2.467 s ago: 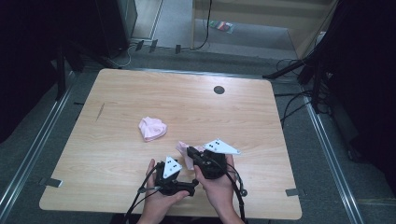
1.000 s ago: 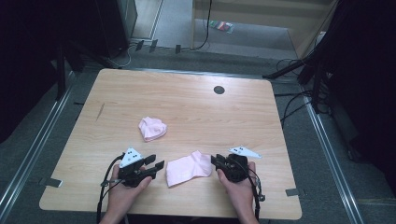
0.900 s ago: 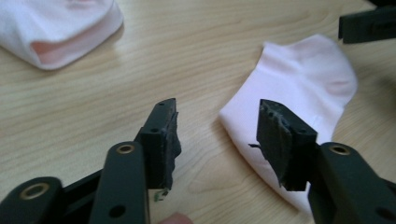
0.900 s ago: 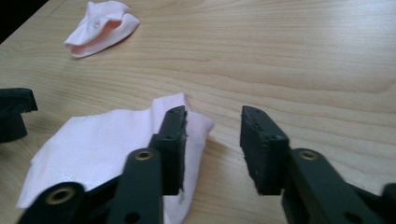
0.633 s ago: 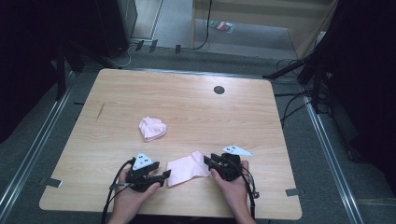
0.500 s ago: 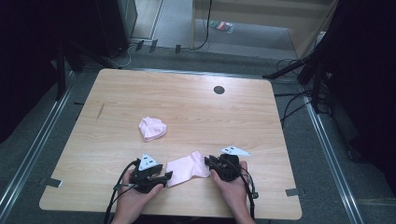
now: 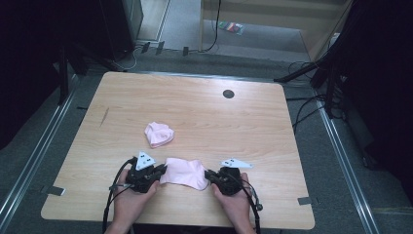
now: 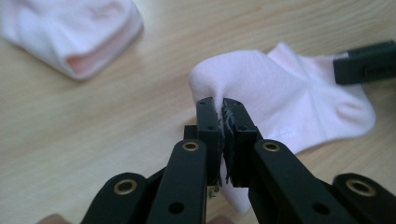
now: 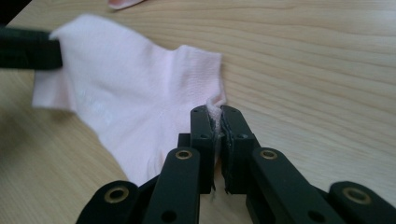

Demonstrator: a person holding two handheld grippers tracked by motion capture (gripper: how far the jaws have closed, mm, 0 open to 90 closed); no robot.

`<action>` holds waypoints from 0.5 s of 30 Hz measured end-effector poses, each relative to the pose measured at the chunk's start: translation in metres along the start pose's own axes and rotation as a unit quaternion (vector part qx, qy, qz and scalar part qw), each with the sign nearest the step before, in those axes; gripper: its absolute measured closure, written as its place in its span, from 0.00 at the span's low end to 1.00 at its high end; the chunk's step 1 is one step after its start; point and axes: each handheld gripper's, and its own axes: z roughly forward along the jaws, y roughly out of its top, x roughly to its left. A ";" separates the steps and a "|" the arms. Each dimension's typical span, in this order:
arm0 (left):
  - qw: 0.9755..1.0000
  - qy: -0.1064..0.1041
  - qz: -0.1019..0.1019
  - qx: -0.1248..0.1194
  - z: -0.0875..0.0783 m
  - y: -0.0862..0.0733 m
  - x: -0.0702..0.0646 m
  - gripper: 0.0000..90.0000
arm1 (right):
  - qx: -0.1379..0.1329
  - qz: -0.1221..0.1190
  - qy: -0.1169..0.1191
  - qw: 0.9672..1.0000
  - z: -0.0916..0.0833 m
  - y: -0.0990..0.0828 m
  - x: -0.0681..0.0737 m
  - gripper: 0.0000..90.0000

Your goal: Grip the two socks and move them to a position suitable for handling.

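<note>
Underneath, a pale wooden table (image 7: 253,126) stands on grey floor (image 7: 341,161).

Sock (image 8: 299,88): soft pink knit cloth, matt, fine ribbing seen in the right gripper view. Second sock (image 7: 159,133), bunched: same pink cloth, matt. Table (image 7: 253,122): pale wood with straight grain, smooth, a faint sheen noted. Left gripper (image 8: 222,108) and right gripper (image 9: 218,113): matt black plastic links with brass-coloured metal pins; pads rough, frayed at the edges. Floor (image 7: 341,161): grey, matt, carpet-like texture.
</note>
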 end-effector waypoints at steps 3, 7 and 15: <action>1.000 -0.024 0.008 -0.007 0.002 0.006 -0.009 0.96 | 0.002 -0.008 0.001 1.000 0.003 -0.001 0.007 0.95; 0.987 -0.159 0.004 -0.011 0.025 0.007 -0.035 0.71 | -0.005 -0.016 0.000 1.000 0.006 -0.004 0.012 0.95; 0.984 -0.165 0.004 -0.066 0.006 0.003 -0.010 0.54 | -0.008 -0.005 -0.007 1.000 0.003 -0.004 0.008 0.95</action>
